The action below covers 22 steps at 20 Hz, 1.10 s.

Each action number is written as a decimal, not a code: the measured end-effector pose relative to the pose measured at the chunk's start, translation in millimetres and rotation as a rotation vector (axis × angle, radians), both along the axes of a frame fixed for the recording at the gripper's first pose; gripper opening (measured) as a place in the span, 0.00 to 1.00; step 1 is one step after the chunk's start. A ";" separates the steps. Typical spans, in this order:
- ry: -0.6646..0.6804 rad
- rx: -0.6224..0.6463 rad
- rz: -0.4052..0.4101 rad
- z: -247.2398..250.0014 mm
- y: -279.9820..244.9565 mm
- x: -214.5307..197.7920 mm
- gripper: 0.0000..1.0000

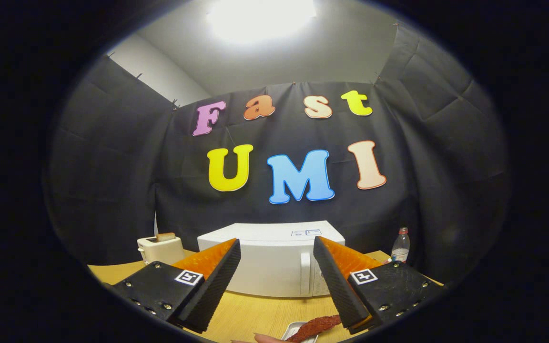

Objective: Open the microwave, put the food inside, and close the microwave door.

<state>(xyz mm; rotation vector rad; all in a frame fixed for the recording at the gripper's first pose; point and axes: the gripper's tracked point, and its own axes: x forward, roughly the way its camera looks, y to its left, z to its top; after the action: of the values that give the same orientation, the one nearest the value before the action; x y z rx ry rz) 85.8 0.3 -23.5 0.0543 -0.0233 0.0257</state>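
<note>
A white microwave (269, 259) stands on the wooden table (246, 312) beyond my fingers, its door closed and a vertical handle (306, 274) near its right side. My gripper (277, 267) is open, with nothing between its fingers, held above the table and aimed at the microwave front. Below the right finger lies a reddish-brown strip of food (315, 327) on a small white plate (294, 329), close to me. A fingertip of a person (267, 338) shows beside the plate.
A white toaster (160, 248) with a slice of bread (165, 236) in it stands left of the microwave. A clear plastic bottle (401, 245) stands to the microwave's right, near the table's far corner.
</note>
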 end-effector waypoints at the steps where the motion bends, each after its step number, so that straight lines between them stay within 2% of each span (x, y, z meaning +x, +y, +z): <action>1: 0.019 -0.008 -0.008 -8.2 -4.9 8.0 0.97; 11: 0.119 -0.041 -0.073 -83.8 -24.1 89.4 0.97; 17: 0.182 0.012 -0.120 -127.6 -42.9 137.2 0.97; 22: 0.213 -0.032 -0.139 -158.8 -48.1 158.3 0.96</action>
<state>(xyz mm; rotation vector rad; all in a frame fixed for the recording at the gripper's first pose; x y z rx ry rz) 244.1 -47.8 -182.3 0.0235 0.1859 -0.1189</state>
